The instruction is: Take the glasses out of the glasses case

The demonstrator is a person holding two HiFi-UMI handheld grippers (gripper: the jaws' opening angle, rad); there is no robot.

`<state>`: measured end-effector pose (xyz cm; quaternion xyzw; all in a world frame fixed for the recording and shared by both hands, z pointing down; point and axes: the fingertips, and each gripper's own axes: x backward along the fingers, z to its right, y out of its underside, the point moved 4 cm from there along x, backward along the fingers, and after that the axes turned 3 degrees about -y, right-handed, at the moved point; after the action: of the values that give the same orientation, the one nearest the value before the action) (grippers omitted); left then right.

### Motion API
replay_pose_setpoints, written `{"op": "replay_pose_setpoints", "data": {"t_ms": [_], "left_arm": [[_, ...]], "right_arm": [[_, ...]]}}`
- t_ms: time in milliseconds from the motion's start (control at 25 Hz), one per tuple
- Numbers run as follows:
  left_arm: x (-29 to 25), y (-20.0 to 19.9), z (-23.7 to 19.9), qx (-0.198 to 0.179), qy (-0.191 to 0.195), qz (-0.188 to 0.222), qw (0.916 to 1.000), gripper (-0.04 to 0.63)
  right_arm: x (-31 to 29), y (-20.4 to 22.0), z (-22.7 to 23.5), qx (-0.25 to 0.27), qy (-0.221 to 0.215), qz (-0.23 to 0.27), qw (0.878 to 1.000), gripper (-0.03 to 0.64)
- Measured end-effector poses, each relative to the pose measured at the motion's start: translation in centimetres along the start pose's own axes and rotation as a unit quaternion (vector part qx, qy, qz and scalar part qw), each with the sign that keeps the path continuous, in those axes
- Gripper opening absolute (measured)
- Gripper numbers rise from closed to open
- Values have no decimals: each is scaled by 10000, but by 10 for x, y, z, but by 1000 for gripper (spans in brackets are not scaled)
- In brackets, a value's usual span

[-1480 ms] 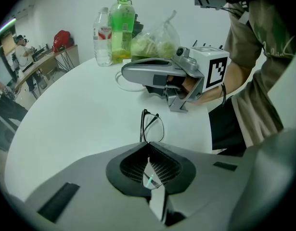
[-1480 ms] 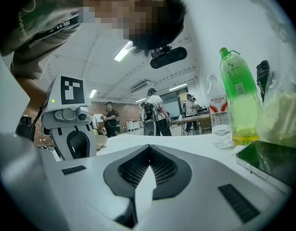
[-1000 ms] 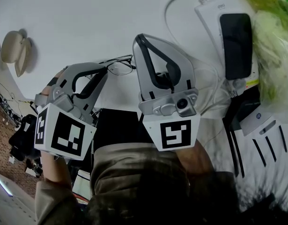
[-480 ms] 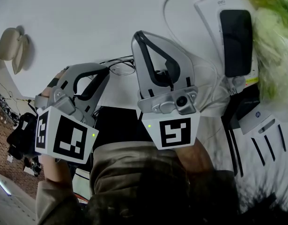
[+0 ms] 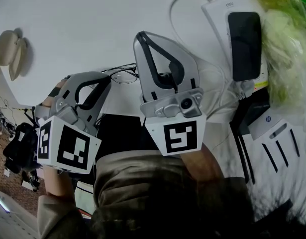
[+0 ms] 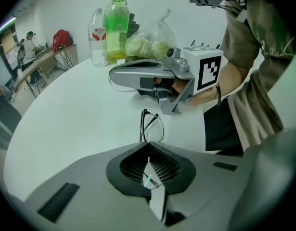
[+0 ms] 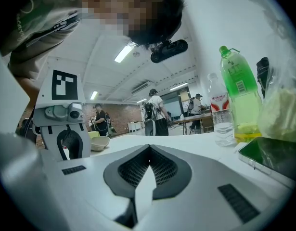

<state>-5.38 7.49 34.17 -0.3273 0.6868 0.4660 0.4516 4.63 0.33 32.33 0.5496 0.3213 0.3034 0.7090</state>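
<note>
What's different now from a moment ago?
Almost nothing. The left gripper, shut on the glasses, edged them slightly toward the person. The right gripper, the open glasses case and the phone stayed put.

The white table (image 5: 83,19) had a curved edge, and a pair of black-rimmed glasses (image 5: 124,73) lay near it. Well to the left of the glasses sat a beige glasses case (image 5: 8,51). To the right of the glasses and farther back lay a white power strip (image 5: 216,10), its cord looping toward them, with a dark phone (image 5: 244,44) on top. Beyond the glasses on that side stood a bag of greens (image 6: 148,44), a green bottle (image 6: 115,25) and a clear bottle (image 6: 96,37).
</note>
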Motion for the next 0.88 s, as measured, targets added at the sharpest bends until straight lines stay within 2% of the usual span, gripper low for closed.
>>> {"op": "replay_pose_setpoints", "data": {"t_ms": [240, 880], "left_arm": [[3, 5, -1, 68, -42, 0, 10000, 18], [-2, 10, 12, 2, 132, 7, 9999, 18]], "right_arm": [[-2, 2, 1, 25, 8, -27, 10000, 12], [4, 4, -6, 96, -22, -21, 9999, 12]]}}
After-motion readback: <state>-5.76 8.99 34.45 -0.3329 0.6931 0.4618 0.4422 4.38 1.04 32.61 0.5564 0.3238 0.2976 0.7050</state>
